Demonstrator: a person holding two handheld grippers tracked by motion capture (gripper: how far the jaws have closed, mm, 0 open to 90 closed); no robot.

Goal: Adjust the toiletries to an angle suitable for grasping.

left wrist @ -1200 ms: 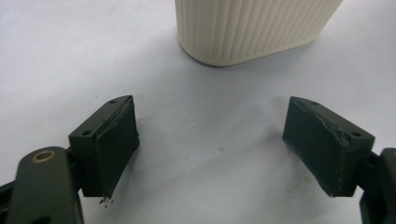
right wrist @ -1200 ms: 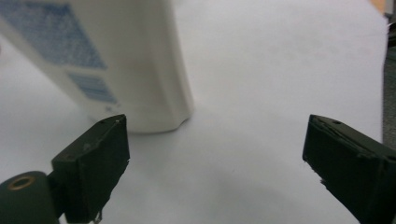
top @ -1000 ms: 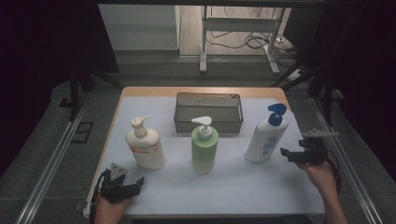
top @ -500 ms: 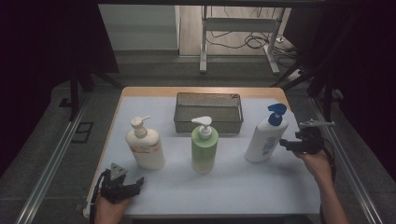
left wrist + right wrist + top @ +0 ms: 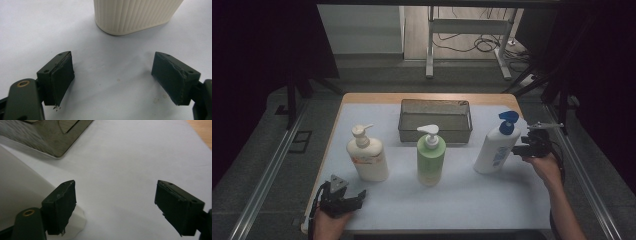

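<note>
left gripper low at the table's near edge, jaws spread and empty, cream bottle just beyond; right gripper beside the white bottle with blue pump, jaws having narrowed slightly yet apart, gripping nothing; green bottle between; mesh basket farthest

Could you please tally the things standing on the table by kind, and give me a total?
Pump bottles: 3 — cream bottle, green bottle, white bottle with blue pump
Metal mesh baskets: 1 — basket
Total: 4
</note>
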